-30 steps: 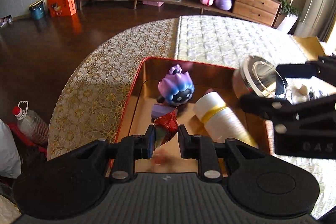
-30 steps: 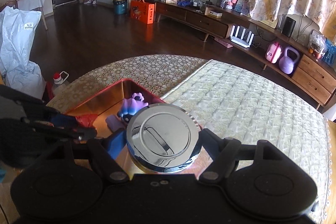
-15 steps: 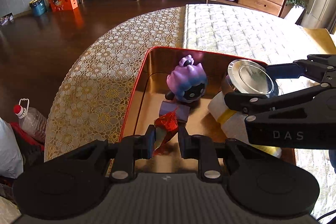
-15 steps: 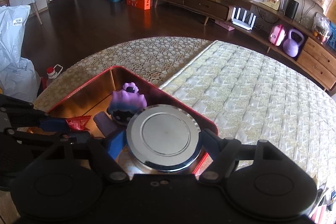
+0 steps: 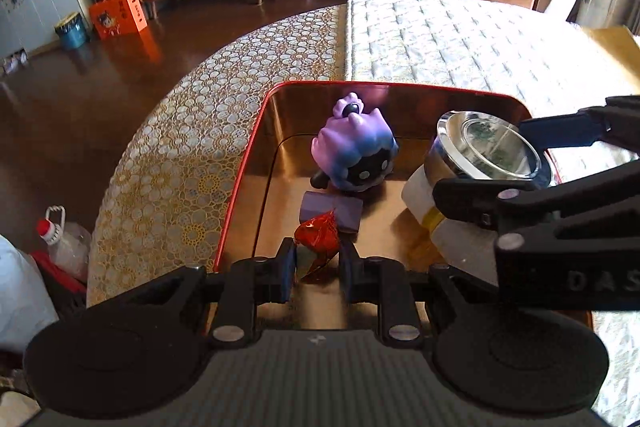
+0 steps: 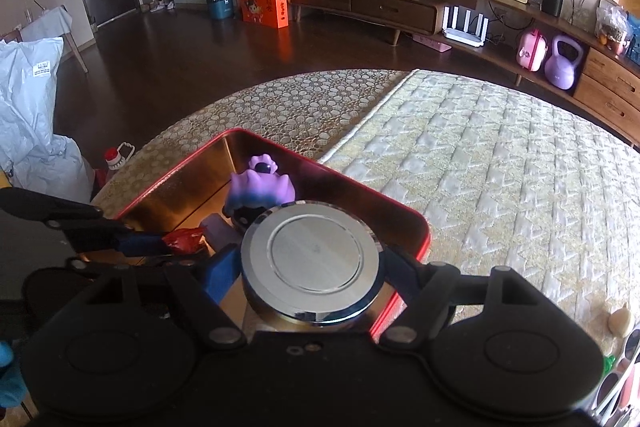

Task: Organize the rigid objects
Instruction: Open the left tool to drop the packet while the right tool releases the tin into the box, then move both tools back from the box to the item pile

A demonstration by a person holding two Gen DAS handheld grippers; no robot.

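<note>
A red-rimmed gold metal tray (image 5: 248,163) sits on the round table; it also shows in the right wrist view (image 6: 404,211). In it lie a purple toy figure (image 5: 354,151), a small purple block (image 5: 330,213) and a white cylinder with a yellow band (image 5: 424,203). My left gripper (image 5: 318,263) is shut on a red foil-wrapped piece (image 5: 318,239) over the tray's near part. My right gripper (image 6: 316,275) is shut on a round steel tin (image 6: 310,259), held over the tray's right side above the white cylinder.
The table has a gold lace cloth (image 5: 180,155) on the left and a pale quilted cloth (image 6: 500,163) on the right. A small pale object (image 6: 620,319) lies near the table's right edge. A plastic bottle (image 5: 60,239) stands on the floor to the left.
Both grippers have moved forward over the tray with their loads. The steel tin has come down and leftward, now over the white cylinder inside the tray.
</note>
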